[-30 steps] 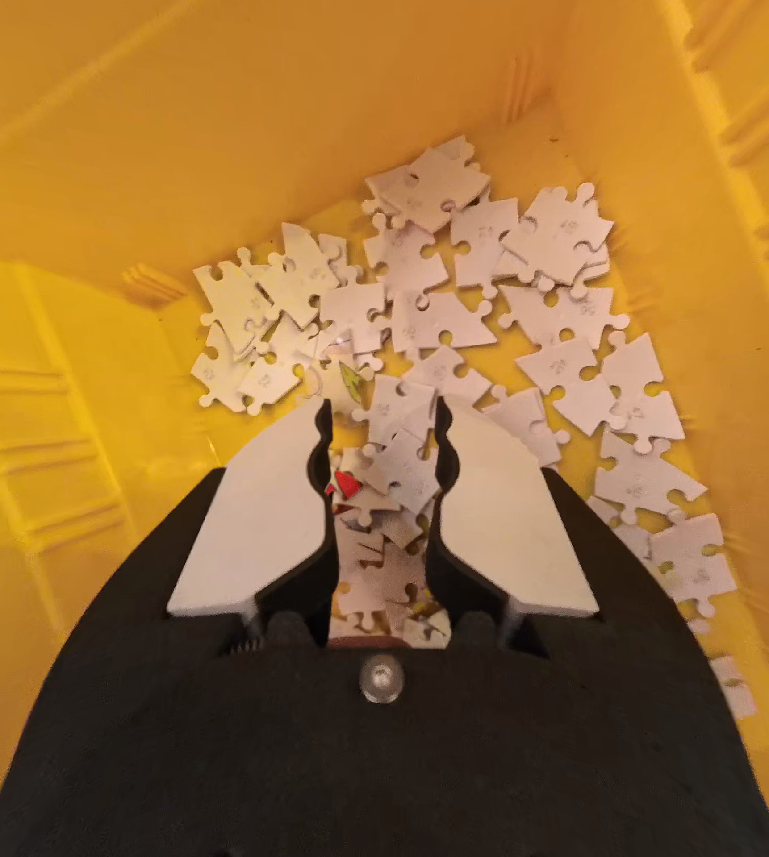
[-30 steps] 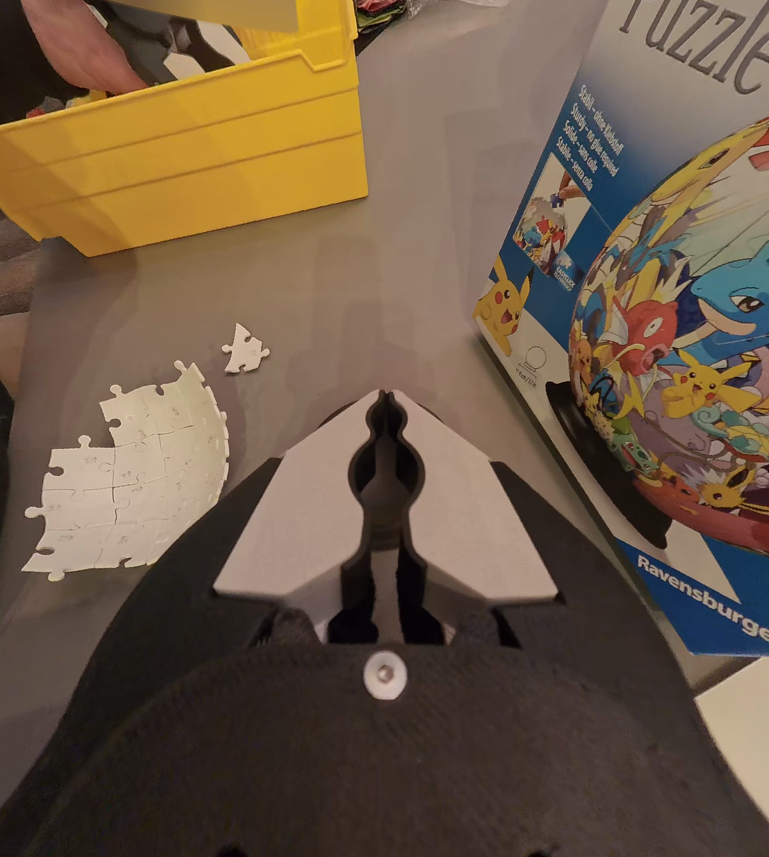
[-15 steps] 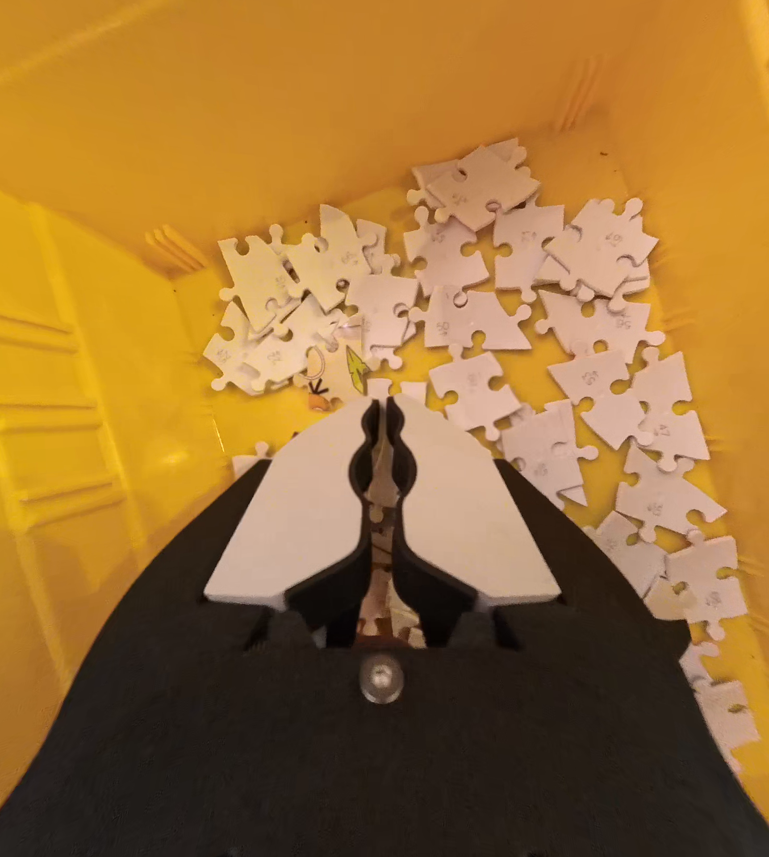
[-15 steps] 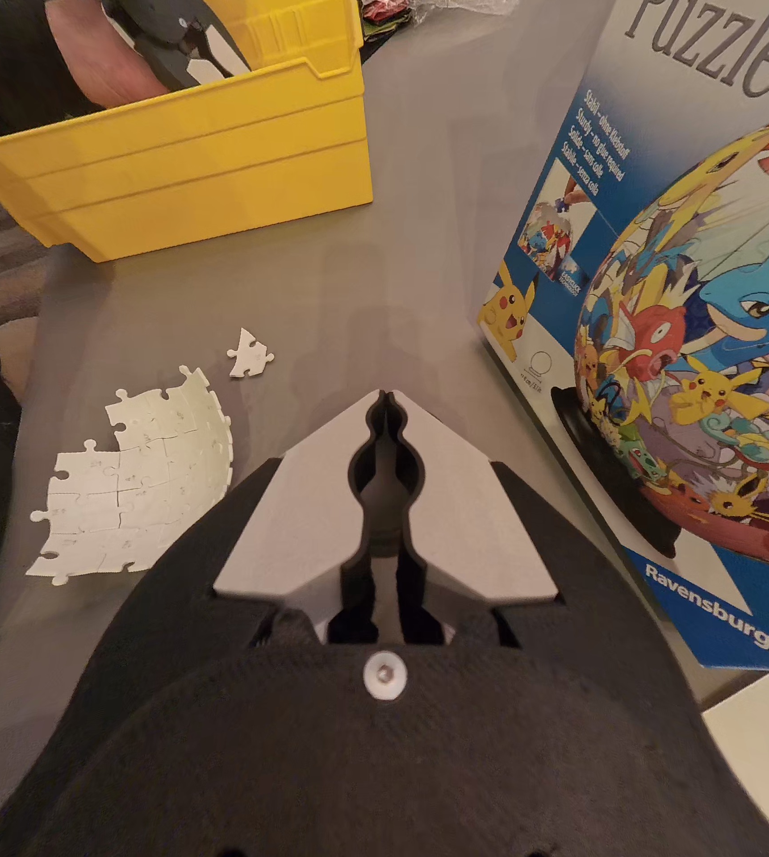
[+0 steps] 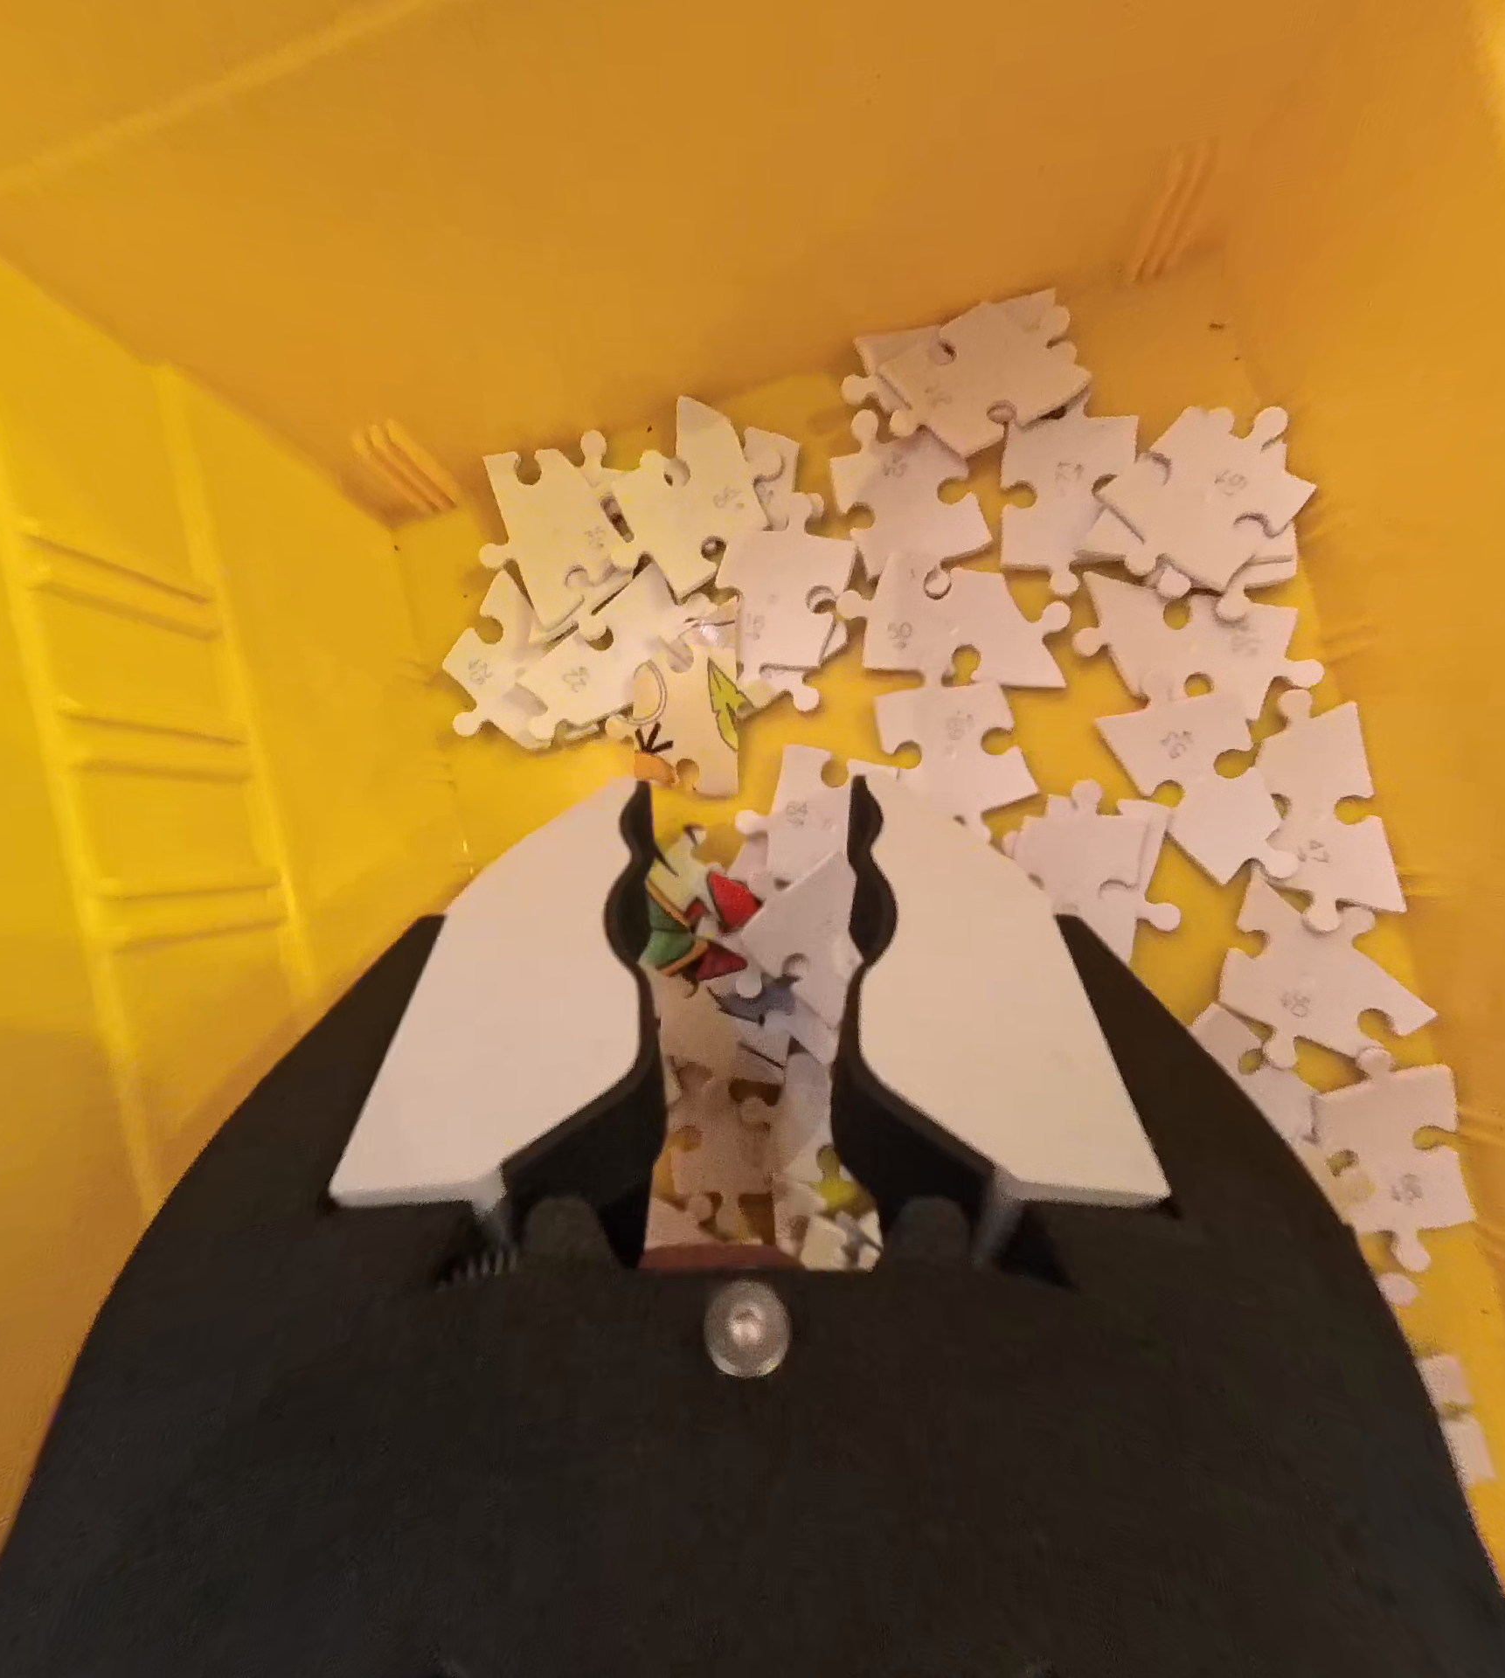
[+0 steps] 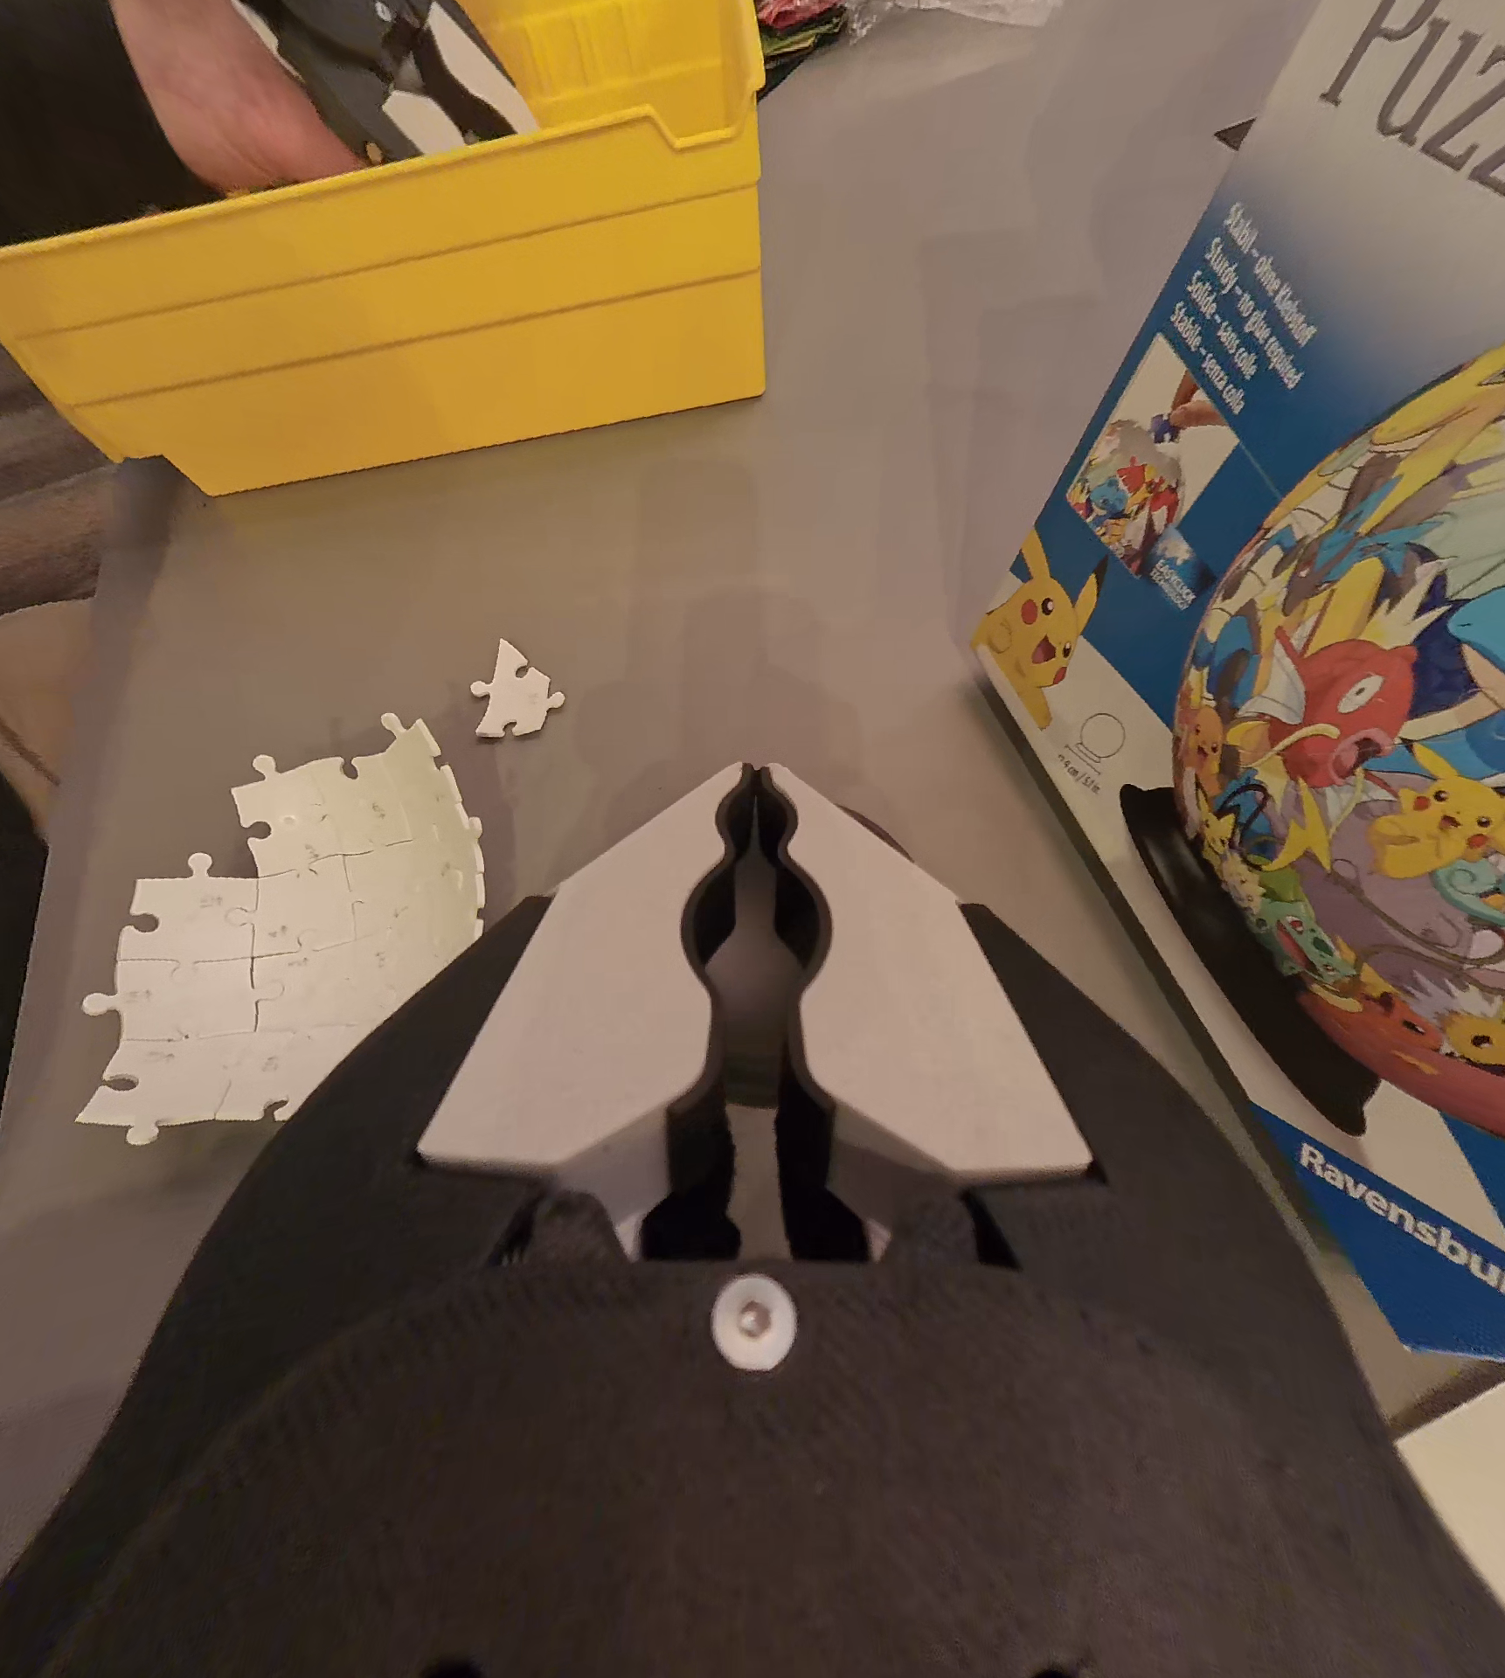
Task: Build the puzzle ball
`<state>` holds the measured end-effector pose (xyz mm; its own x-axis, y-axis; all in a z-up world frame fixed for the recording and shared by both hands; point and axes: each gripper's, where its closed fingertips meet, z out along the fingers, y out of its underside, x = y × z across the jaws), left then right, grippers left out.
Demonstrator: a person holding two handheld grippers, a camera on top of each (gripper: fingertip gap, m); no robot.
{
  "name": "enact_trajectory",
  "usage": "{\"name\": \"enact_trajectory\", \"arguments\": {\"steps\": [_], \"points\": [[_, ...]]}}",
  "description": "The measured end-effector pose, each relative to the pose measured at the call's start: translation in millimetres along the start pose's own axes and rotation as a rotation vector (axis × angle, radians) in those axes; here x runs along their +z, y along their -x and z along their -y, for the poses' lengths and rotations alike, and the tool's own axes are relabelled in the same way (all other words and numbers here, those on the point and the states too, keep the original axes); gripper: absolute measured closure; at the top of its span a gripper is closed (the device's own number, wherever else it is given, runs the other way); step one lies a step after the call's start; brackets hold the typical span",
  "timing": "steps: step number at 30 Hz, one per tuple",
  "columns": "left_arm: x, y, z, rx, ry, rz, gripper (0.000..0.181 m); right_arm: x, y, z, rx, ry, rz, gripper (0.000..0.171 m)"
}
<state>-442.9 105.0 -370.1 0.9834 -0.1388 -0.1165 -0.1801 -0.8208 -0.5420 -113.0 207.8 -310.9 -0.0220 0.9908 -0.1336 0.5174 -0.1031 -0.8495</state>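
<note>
My left gripper [image 5: 749, 799] is open inside the yellow bin [image 5: 186, 726], low over a heap of loose puzzle pieces [image 5: 958, 626], most of them white side up. A white piece [image 5: 799, 917] and a colourful piece [image 5: 685, 917] lie between its jaws. My right gripper [image 6: 753, 794] is shut and empty above the grey table [image 6: 821, 454]. A curved white assembled puzzle section [image 6: 295, 935] lies on the table to its left, with one loose piece [image 6: 517, 690] just beyond it.
In the right wrist view the yellow bin [image 6: 422, 309] stands at the far left, where a hand holds the left gripper [image 6: 386, 100] in it. The puzzle box [image 6: 1275, 636] lies at the right. A white sheet [image 6: 1502, 1544] shows at the bottom right. From the right gripper's tips to the curved white assembled puzzle section [image 6: 295, 935] is close to 15 centimeters.
My left gripper was open, shut half a second ago over the pieces, and is open again. My right gripper has stayed shut and drifted slightly.
</note>
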Motion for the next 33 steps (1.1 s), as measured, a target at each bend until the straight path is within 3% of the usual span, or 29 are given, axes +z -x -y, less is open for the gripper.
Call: {"name": "enact_trajectory", "arguments": {"steps": [6,12,19,33], "points": [[-4,1,-9,-0.062,0.05,-0.041,0.159,0,1,0,-0.003,0.003,-0.001,0.171],[-17,6,-8,-0.05,0.01,0.0,0.155,5,0,-7,0.019,0.012,0.018,0.171],[-1,0,3,0.013,0.031,-0.027,0.144,5,-2,-8,0.03,0.007,0.022,0.171],[11,11,10,0.089,0.052,0.052,0.167,3,-3,-8,0.04,-0.004,0.026,0.171]]}}
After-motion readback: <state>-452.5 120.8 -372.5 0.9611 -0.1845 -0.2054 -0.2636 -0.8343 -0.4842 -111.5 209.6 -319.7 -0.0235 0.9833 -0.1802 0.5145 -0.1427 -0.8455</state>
